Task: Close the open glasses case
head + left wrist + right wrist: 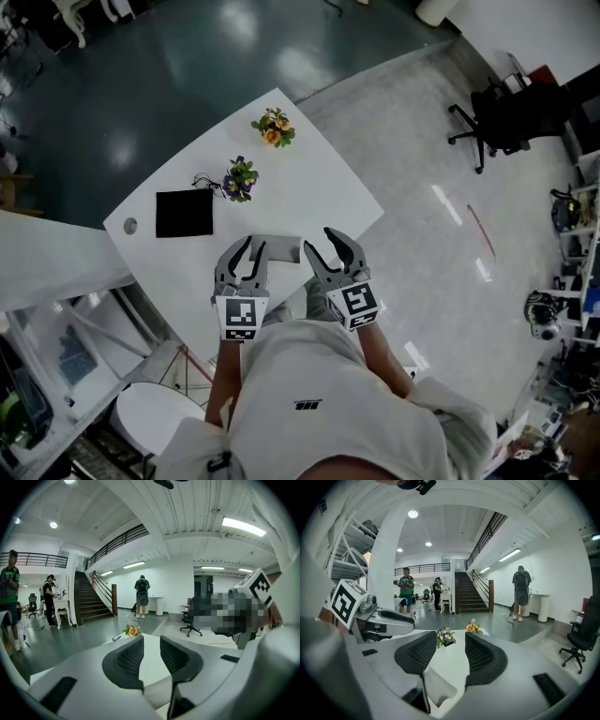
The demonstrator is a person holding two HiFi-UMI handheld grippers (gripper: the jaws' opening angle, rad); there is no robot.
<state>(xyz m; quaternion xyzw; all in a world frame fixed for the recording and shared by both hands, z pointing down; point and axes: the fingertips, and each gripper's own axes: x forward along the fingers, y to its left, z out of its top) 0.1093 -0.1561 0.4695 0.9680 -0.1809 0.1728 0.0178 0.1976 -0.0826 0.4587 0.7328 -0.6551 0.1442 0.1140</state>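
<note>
At the near edge of the white table, a pale grey glasses case lies between the left gripper and the right gripper. Both sets of jaws stand partly apart, gripping nothing. Farther back sit a flat black rectangular pad, a purple flower bunch and an orange flower bunch.

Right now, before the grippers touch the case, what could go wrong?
The case lies close to the table edge, so a push may slide it off. The left gripper and right gripper are both open and neither holds the case, so pressing the lid may move it instead.
</note>
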